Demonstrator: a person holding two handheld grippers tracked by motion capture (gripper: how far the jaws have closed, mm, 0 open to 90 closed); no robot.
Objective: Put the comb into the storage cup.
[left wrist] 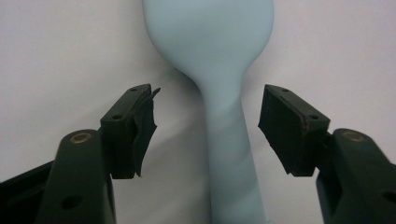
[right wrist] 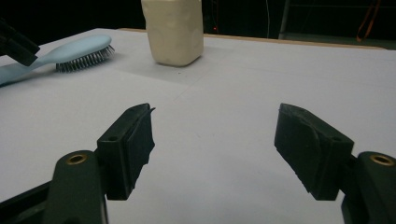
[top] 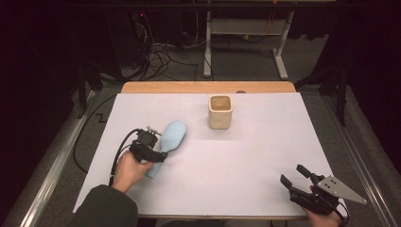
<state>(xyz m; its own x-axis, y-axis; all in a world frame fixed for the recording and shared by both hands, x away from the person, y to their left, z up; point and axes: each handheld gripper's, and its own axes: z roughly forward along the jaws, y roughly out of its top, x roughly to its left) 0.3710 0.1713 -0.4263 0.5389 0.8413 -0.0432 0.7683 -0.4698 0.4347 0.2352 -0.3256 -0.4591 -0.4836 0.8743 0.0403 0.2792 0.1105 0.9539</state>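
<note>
High view: the left hand-held gripper [top: 150,152] sits over the handle of a pale blue hairbrush [top: 169,141] that lies on the white-covered bench [top: 227,165], bristles down (the right gripper view shows them pressed to the surface). In the left gripper view the jaws stand wide open on either side of the brush handle, one pad [left wrist: 135,126] to its left and the other to its right, with a clear gap on both sides, so nothing is gripped; the brush head lies straight ahead of the jaws. A cream square cup [top: 221,111] stands upright well beyond and to the right of this hand-held gripper. The right hand-held gripper [top: 297,176] rests low near the bench's near right corner, its jaws also spread wide and empty, well apart from brush and cup.
</note>
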